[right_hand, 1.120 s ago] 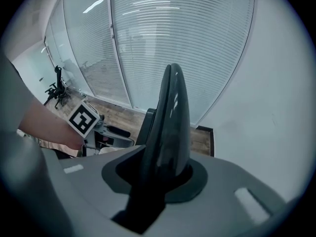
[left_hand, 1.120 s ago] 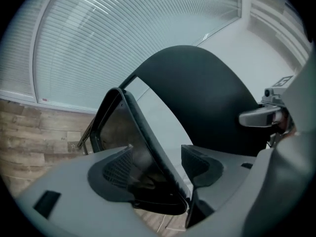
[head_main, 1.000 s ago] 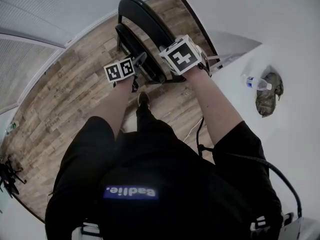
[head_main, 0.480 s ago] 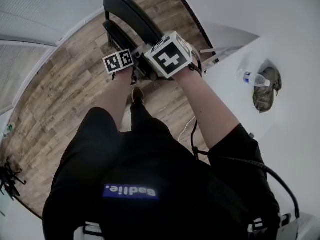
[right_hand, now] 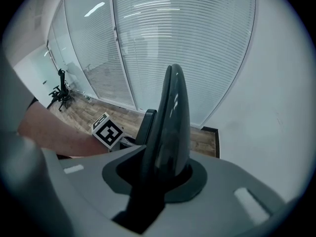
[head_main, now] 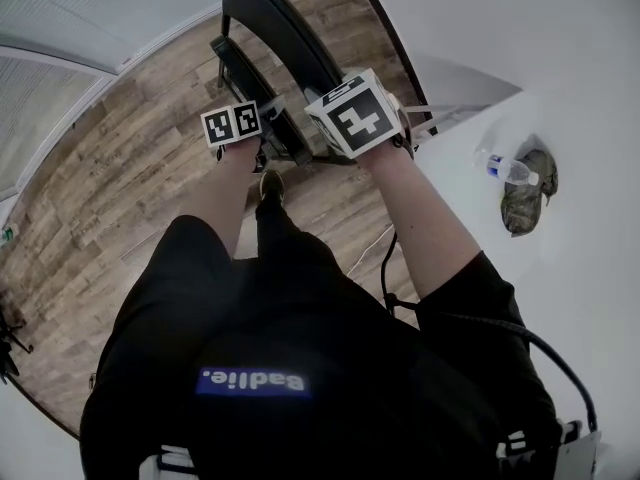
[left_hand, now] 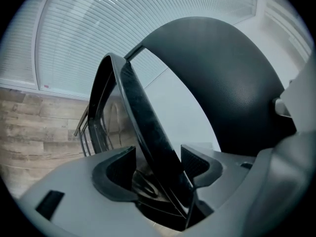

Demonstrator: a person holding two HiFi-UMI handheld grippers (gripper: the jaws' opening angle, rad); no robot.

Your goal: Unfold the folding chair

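Black folding chair [head_main: 295,43], lower frame obscured

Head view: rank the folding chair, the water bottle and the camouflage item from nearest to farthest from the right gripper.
1. folding chair: ahead of the person, its backrest between the closing jaws of the right gripper.
2. water bottle: off to the right, lying on the white surface.
3. camouflage item: just past the bottle, on its far side from the gripper.
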